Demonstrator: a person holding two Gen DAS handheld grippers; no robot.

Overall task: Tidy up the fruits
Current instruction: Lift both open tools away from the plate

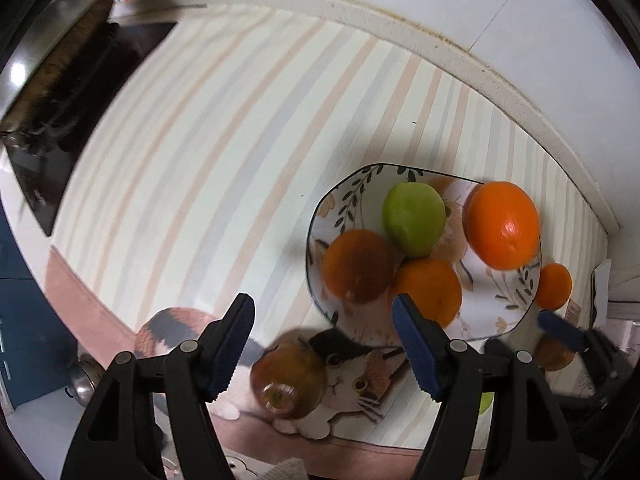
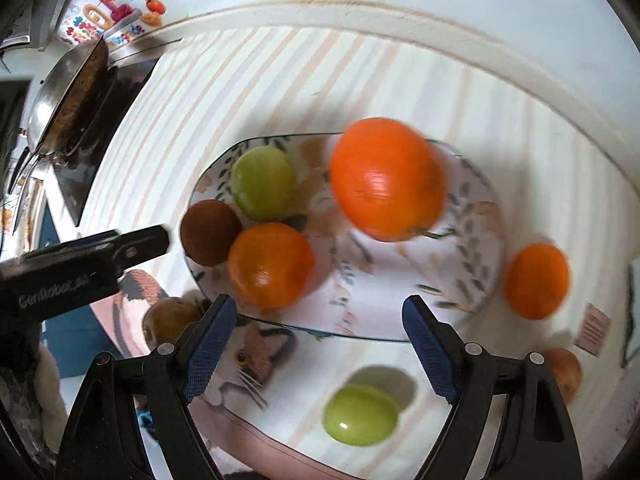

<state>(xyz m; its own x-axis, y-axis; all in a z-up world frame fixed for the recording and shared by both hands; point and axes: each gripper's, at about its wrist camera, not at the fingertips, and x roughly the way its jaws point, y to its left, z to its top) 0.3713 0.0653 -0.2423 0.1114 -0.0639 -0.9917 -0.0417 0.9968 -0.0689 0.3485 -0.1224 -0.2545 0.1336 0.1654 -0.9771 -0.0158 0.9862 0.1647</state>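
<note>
A patterned plate (image 1: 516, 312) (image 2: 472, 280) on the striped mat holds a green apple (image 1: 414, 218) (image 2: 264, 184), a large orange (image 1: 502, 224) (image 2: 386, 178), a second orange (image 1: 430, 290) (image 2: 270, 266) and a dark orange fruit (image 1: 358, 266) (image 2: 210, 232). My left gripper (image 1: 324, 348) is open and empty above a reddish apple (image 1: 288, 380) on the mat. My right gripper (image 2: 320, 356) is open and empty above a green apple (image 2: 360, 414) in front of the plate. A small orange (image 1: 554, 286) (image 2: 536, 280) lies right of the plate.
A brownish fruit (image 2: 564, 372) lies at the mat's right edge. A pan (image 2: 68, 100) sits on a black stove (image 1: 72, 132) at the left. The wall (image 1: 440, 0) runs behind the mat. The mat has a cat picture (image 1: 360, 384).
</note>
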